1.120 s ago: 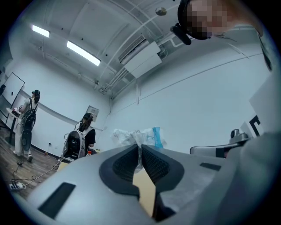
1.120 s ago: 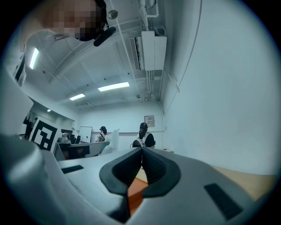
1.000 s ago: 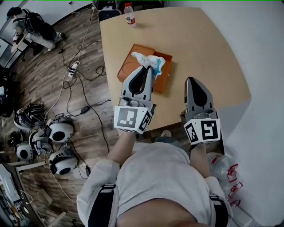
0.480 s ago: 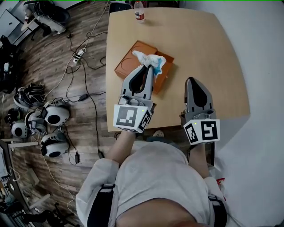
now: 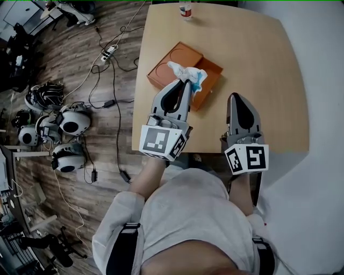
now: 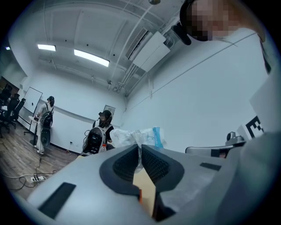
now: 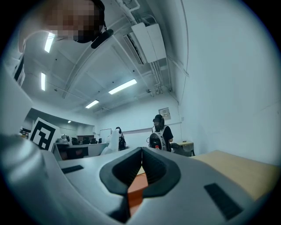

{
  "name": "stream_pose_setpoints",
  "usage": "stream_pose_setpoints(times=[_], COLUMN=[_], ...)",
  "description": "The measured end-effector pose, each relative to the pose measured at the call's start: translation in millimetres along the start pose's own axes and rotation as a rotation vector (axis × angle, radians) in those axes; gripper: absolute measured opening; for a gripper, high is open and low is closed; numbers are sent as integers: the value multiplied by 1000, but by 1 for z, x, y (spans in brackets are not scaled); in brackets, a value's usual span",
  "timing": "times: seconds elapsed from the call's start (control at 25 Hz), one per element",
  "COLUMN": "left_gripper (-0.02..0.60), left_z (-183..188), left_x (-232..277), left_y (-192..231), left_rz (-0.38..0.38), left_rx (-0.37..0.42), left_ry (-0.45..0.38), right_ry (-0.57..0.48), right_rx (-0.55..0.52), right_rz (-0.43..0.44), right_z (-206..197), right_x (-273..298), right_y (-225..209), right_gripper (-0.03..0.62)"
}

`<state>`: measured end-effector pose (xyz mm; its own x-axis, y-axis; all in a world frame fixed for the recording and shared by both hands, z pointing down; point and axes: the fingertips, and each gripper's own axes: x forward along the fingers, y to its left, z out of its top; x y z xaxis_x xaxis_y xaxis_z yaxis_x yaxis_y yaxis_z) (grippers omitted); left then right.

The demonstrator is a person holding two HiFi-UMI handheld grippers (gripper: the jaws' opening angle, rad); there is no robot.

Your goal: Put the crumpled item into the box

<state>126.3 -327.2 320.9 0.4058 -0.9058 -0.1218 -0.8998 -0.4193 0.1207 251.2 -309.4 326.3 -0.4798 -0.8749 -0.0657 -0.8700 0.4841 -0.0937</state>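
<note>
Left hand-held gripper (image 5: 186,85) pinches the crumpled item (image 5: 184,71) at its jaw tips, over the open orange box (image 5: 171,65) on the bench (image 5: 258,53). Right hand-held gripper (image 5: 235,98), jaws together on nothing, hovers beside the box.

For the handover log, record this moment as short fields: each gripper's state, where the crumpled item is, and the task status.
Left gripper: shut on the crumpled plastic wrapper, white with a blue band
Right gripper: shut, nothing between its jaws, over the table's near part
Orange box: open, on the wooden table
Wrapper position: overlaps the box's middle in the head view; height above it can't be told
Plastic bottle: at the table's far edge
Status: wrapper not yet released
</note>
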Motion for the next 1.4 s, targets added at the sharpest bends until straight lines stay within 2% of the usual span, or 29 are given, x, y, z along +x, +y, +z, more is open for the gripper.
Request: stream_pose_setpoints(times=[0.32,0.56,1.0,1.4], left_gripper=[28,28,28,28], left_z=[-24,-55,-133,-214], left_x=[26,53,93,108], left_y=[15,26,37,48], left_rz=[-9,-40,-86,-138], left_rx=[-16,-33,-29,-36], left_ry=[68,159,406,655], right_ry=[24,46,93,131], right_rx=[28,43,68,89], right_rz=[10,-11,-70,-122], right_z=[-15,-25,-46,-72], right_x=[29,50,74,88], right_y=[-12,-24,-52,-67], right_gripper=[9,9,9,9])
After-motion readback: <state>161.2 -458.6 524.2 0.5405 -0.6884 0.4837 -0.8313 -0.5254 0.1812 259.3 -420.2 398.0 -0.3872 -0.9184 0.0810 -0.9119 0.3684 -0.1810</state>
